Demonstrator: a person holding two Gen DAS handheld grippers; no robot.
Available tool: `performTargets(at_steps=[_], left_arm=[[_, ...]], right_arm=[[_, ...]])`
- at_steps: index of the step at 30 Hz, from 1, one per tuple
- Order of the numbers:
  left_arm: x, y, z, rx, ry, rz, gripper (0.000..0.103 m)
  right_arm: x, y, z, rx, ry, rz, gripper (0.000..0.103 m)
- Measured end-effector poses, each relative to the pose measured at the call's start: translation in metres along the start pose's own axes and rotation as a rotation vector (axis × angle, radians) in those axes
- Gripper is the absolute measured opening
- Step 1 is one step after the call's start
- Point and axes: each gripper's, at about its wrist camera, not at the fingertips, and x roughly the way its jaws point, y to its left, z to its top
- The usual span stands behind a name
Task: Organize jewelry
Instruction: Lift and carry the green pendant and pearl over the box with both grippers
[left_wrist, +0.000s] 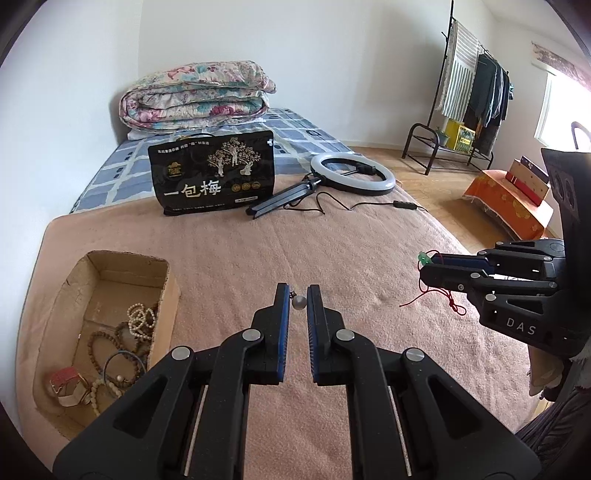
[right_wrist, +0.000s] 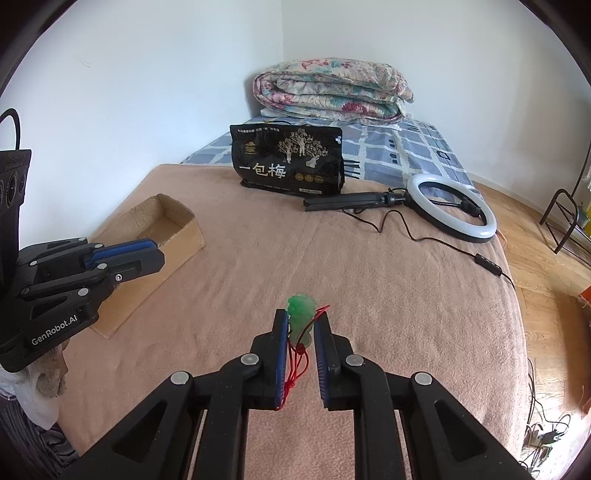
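The left gripper (left_wrist: 298, 301) is nearly closed on a small silver bead (left_wrist: 299, 302), held above the bed. The right gripper (right_wrist: 301, 321) clamps a green pendant (right_wrist: 301, 314) with its red cord (right_wrist: 295, 369) trailing. At 9 o'clock, the cardboard box (left_wrist: 166, 291) already contains several bracelets (left_wrist: 129, 339). Judged status: mostly sorted; these two pieces remain to deposit.

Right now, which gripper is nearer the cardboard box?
Left. The left gripper hovers at the cardboard box, beside its near wall. The right gripper, holding the green pendant, is farther right over the blanket.
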Motion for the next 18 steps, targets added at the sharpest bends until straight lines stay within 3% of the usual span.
performTargets(at_steps=[18], left_arm=[[-0.046,0.081,-0.011,-0.082,-0.047,0.113,0.007]], right_arm=[[0.016,0.080,0.036,-0.067,-0.028,0.103,0.012]])
